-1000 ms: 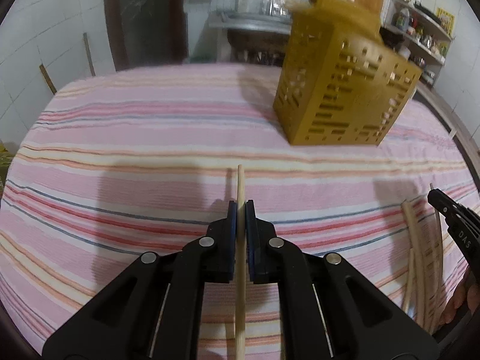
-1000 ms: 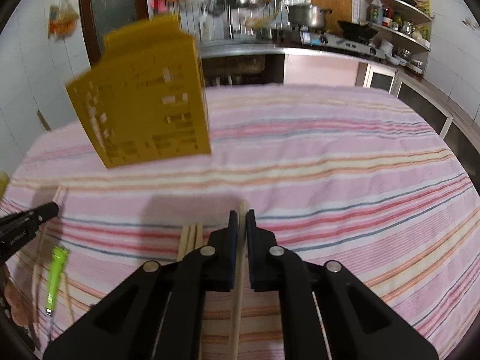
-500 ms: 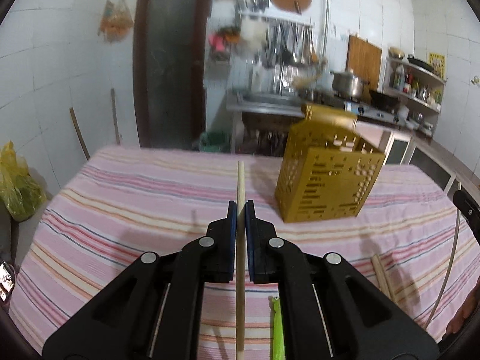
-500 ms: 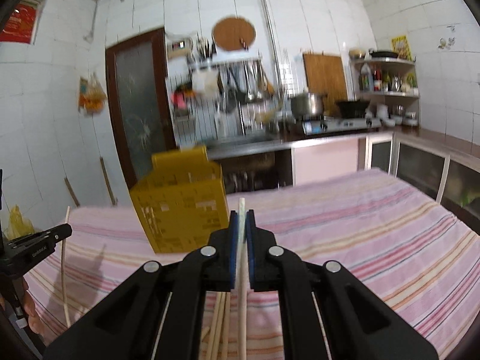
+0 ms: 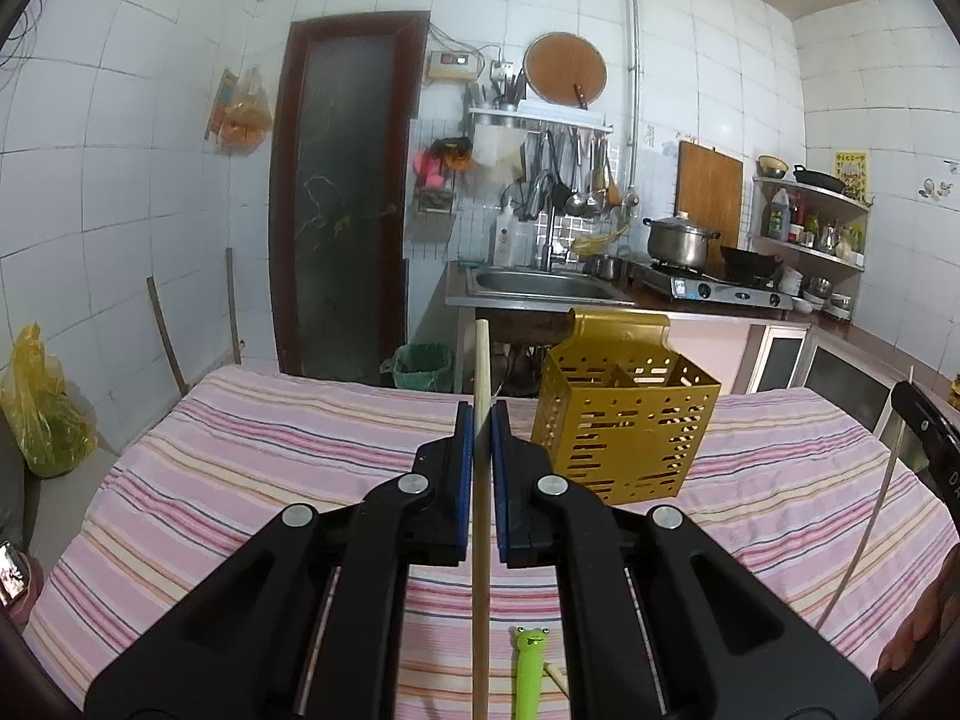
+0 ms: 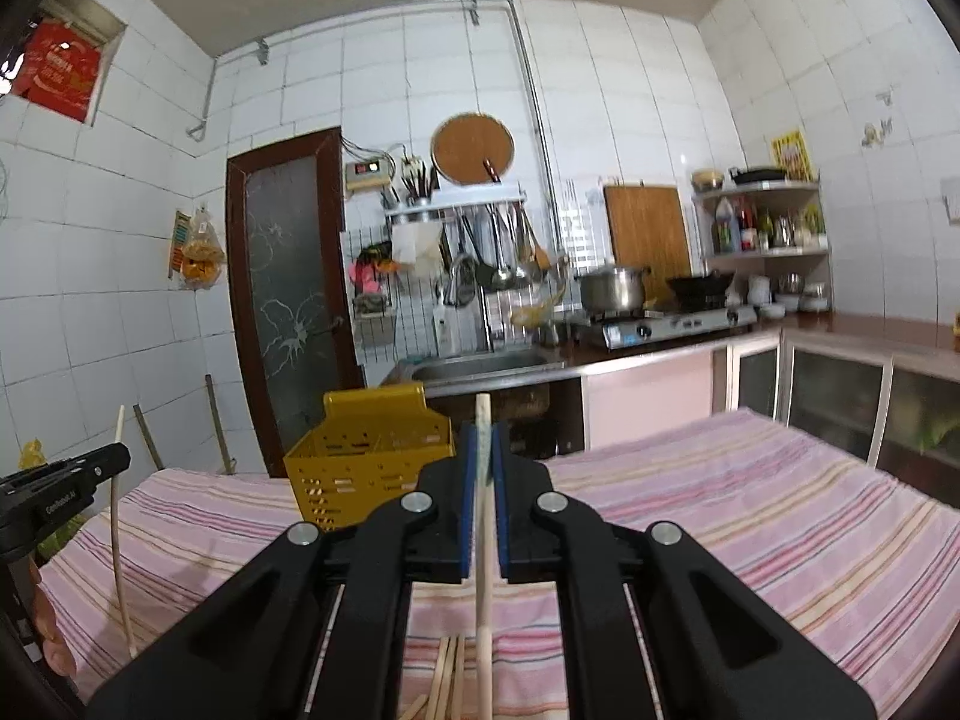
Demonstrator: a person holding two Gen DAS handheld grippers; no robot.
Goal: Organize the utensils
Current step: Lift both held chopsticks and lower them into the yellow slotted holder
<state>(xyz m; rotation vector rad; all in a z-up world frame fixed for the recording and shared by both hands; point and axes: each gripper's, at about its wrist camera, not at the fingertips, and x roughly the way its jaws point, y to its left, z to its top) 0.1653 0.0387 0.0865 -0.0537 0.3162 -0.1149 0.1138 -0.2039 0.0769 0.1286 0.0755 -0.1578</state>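
My left gripper [image 5: 480, 420] is shut on a wooden chopstick [image 5: 480, 360] that stands upright and pokes above the fingertips. My right gripper [image 6: 483, 441] is shut on another wooden chopstick [image 6: 483, 420], also upright. Both are lifted above the striped table [image 5: 240, 468]. The yellow perforated utensil holder [image 5: 624, 420] stands on the table ahead, to the right of the left gripper; in the right wrist view the holder [image 6: 366, 456] is ahead to the left. The other gripper shows at each view's edge [image 6: 60, 480] [image 5: 924, 432].
A green frog-topped utensil [image 5: 528, 672] lies on the cloth below the left gripper. Several loose chopsticks [image 6: 447, 678] lie under the right gripper. A kitchen counter with a sink [image 5: 540, 285] and a stove stands behind the table.
Both grippers have risen and tilted up from the table, each carrying its chopstick. The views now show the kitchen wall, and the yellow holder looks farther away and lower.
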